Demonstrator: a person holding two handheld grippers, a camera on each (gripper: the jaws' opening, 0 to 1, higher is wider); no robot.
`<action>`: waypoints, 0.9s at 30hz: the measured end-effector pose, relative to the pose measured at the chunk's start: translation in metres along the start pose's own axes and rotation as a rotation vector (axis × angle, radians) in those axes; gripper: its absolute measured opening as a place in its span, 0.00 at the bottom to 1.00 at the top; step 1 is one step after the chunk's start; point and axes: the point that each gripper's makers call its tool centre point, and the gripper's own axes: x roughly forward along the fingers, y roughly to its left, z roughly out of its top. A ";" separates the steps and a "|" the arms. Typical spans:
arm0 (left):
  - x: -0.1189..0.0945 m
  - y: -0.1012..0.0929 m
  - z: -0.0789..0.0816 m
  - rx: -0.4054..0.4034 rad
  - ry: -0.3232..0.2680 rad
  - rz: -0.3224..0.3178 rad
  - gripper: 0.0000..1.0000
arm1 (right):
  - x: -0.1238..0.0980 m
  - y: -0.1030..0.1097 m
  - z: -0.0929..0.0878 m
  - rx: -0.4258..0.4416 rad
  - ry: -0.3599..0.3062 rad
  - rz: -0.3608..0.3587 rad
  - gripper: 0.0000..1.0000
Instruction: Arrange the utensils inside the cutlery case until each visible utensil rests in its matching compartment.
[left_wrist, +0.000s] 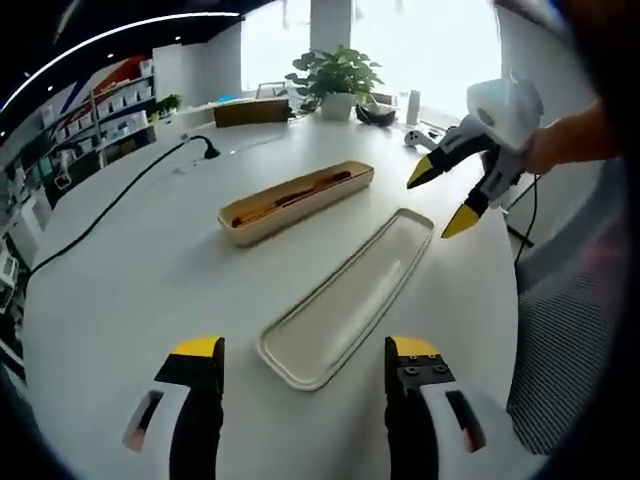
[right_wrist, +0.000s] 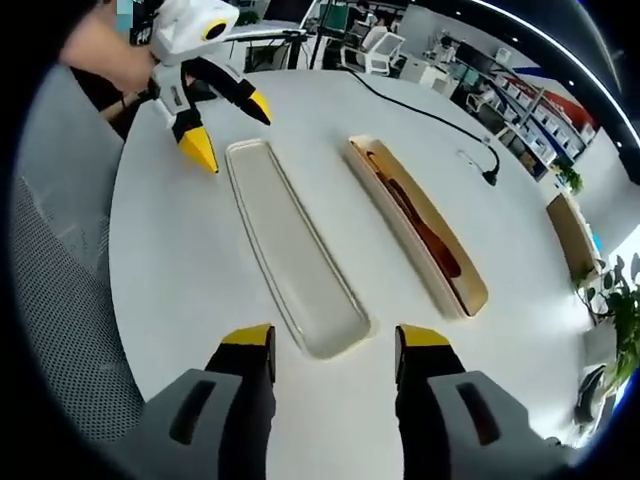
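I hold my left tongs (left_wrist: 305, 362) low over the near part of the white round table (left_wrist: 130, 290), and their two yellow-tipped jaws stand wide apart with nothing between them. Just in front of them lies the lid (left_wrist: 350, 300) of the cutlery case, a long shallow cream tray, empty, with its near end between my two jaws in the picture. Farther away and a little to the left lies the case (left_wrist: 298, 200) itself, apart from the lid and almost parallel to it. Inside the case I see brown utensils (left_wrist: 295, 195) lying along its length; I cannot tell which kind they are, or if the case has compartments.

My right tongs (left_wrist: 448, 195) come into the left gripper view from the right, above the far end of the lid. They are released too, the jaws spread and holding nothing. My hand (left_wrist: 560, 145) grips them from behind, and the tips point down toward the table.

In the right gripper view my right tongs (right_wrist: 335, 345) are also spread open near one end of the lid (right_wrist: 290, 240), and the case (right_wrist: 420, 225) lies to the right of it. A black cable (left_wrist: 110, 205) runs across the far left part of the table, and a potted plant (left_wrist: 338, 75) stands at the far edge.
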 end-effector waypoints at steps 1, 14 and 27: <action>0.001 -0.004 0.000 0.030 0.005 -0.014 0.67 | 0.001 -0.001 0.001 0.002 -0.002 0.002 0.44; 0.008 -0.007 0.001 0.121 0.019 -0.050 0.53 | 0.016 0.009 -0.003 -0.047 0.042 0.048 0.39; 0.015 -0.015 -0.002 0.117 0.026 -0.068 0.61 | 0.021 0.010 0.000 0.058 0.006 0.060 0.45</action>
